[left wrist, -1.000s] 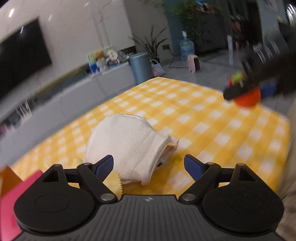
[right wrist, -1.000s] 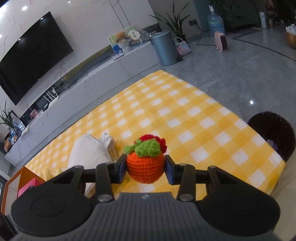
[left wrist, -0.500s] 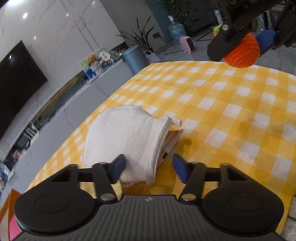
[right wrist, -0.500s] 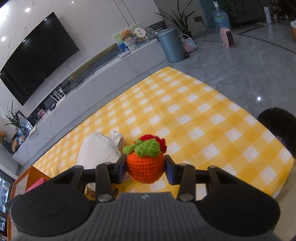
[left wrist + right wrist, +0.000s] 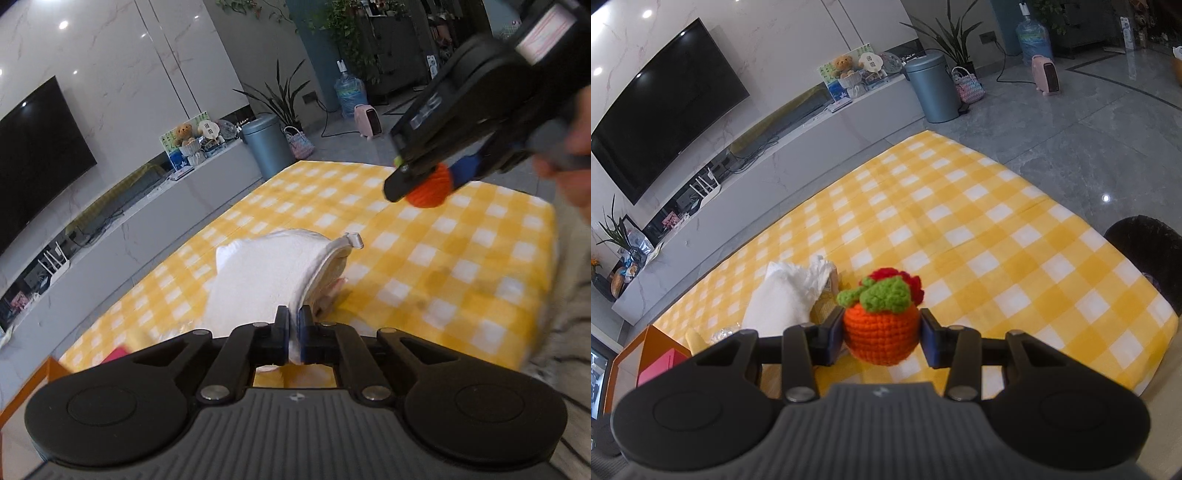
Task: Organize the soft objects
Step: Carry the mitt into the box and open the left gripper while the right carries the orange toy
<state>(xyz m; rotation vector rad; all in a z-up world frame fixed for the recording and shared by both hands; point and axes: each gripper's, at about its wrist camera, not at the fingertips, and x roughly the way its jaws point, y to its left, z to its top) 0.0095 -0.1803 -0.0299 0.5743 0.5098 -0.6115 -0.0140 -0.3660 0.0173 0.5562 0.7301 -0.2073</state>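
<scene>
Now the left claw is pressed together, pinching the rim of the white cloth bag on the yellow checked desk. Meanwhile the right claw pinches an orange crocheted fruit above it.

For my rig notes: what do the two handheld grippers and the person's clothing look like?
Both are matte black. The left gripper and right gripper share a ribbed grey deck with a small logo, round black side discs, silver pivot screws and blue pads. The sleeve is pale with dark stripes.
</scene>
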